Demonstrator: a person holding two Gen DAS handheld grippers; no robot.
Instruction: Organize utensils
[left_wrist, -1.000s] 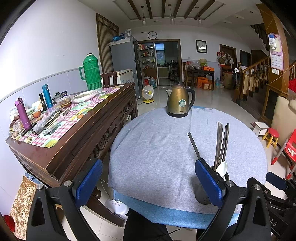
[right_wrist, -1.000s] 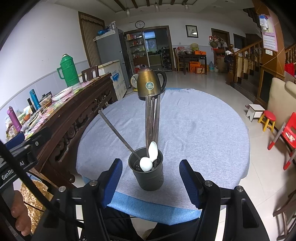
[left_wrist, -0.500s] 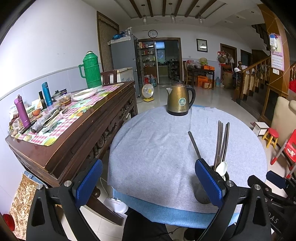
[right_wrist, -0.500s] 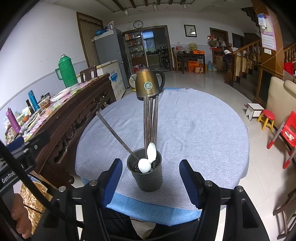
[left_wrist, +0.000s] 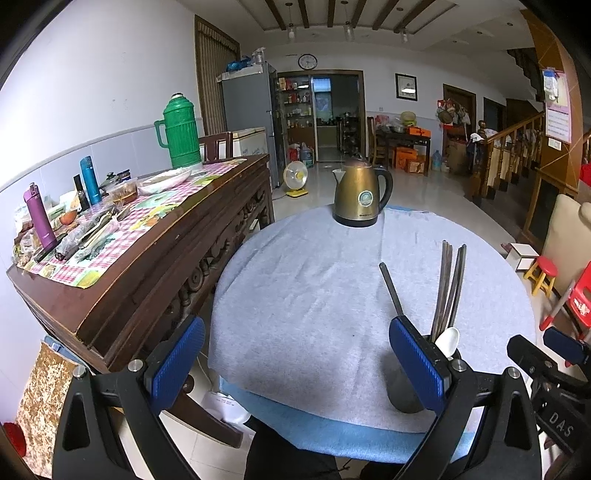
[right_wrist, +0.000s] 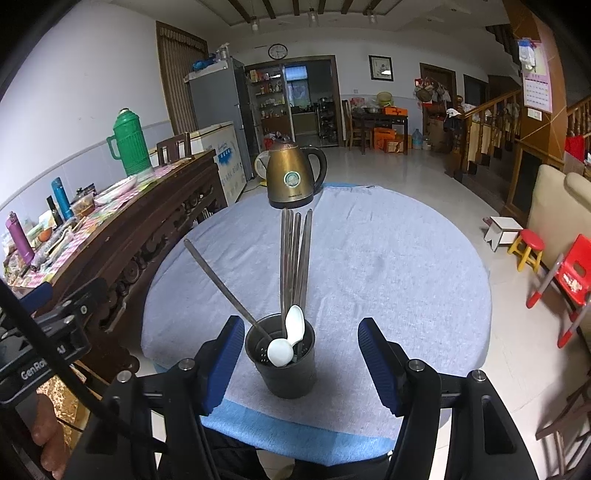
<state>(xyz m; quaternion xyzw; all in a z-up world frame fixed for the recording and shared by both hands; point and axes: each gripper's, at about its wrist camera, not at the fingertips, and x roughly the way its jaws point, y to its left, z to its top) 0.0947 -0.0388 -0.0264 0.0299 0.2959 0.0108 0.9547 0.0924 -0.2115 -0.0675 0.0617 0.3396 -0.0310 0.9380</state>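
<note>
Holder (right_wrist: 280, 363): dark, perforated | chopsticks (right_wrist: 293, 258) upright | two white spoons (right_wrist: 288, 338)

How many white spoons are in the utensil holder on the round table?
2. Both stand bowl-up in the dark utensil holder: one white spoon at the front, the other just behind it, beside the chopsticks. More could be hidden deeper inside.

From my left camera, the utensil holder (left_wrist: 404, 391) is mostly hidden behind one pad of the left tool (left_wrist: 297, 363). The right tool (left_wrist: 546, 363) is cut by the edge. Items on the sideboard (left_wrist: 155, 251) are too small to tell.
</note>
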